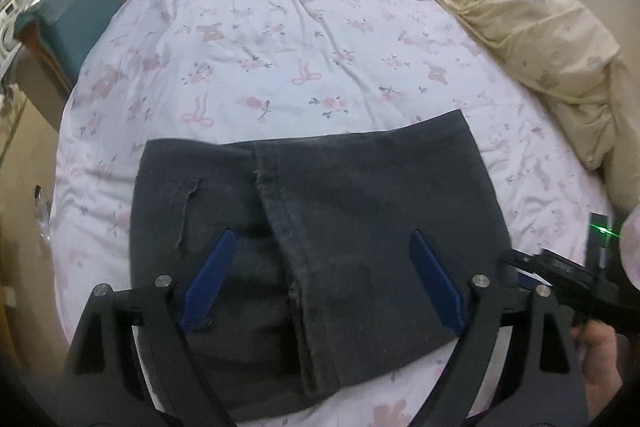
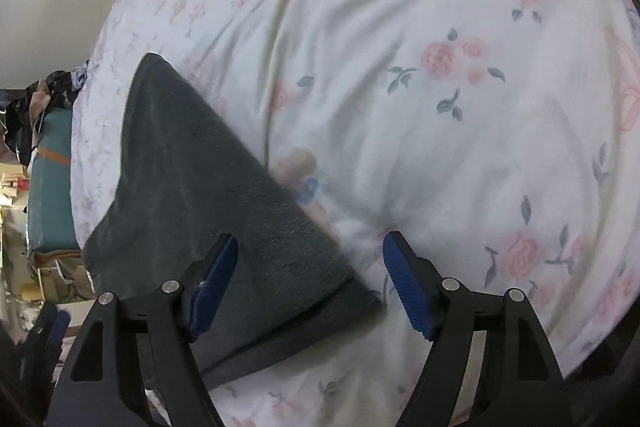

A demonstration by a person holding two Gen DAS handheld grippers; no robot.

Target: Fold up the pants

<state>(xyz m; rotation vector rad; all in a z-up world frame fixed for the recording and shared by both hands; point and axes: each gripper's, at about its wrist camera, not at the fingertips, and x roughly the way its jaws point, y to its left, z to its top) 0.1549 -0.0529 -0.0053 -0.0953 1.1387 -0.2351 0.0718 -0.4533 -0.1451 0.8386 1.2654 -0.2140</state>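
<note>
Hovering released, the left claw (image 1: 322, 277) and right claw (image 2: 310, 277) grip nothing; pinching only the top layer could unfold the stacked pants (image 1: 320, 227) on the bed (image 1: 280, 39).

Floral bedsheet (image 1: 280, 27), crumpled cream blanket (image 1: 520, 15), teal box (image 1: 88, 11).

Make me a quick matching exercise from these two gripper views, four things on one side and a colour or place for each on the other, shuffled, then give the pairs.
Things:
1. pants
2. bedsheet
3. blanket
4. left gripper

Descriptions:
A. cream, bunched along the bed's right edge
B. dark grey, folded flat
C. open, hovering over the pants
D. white with pink flowers

Pairs: 1-B, 2-D, 3-A, 4-C
</note>
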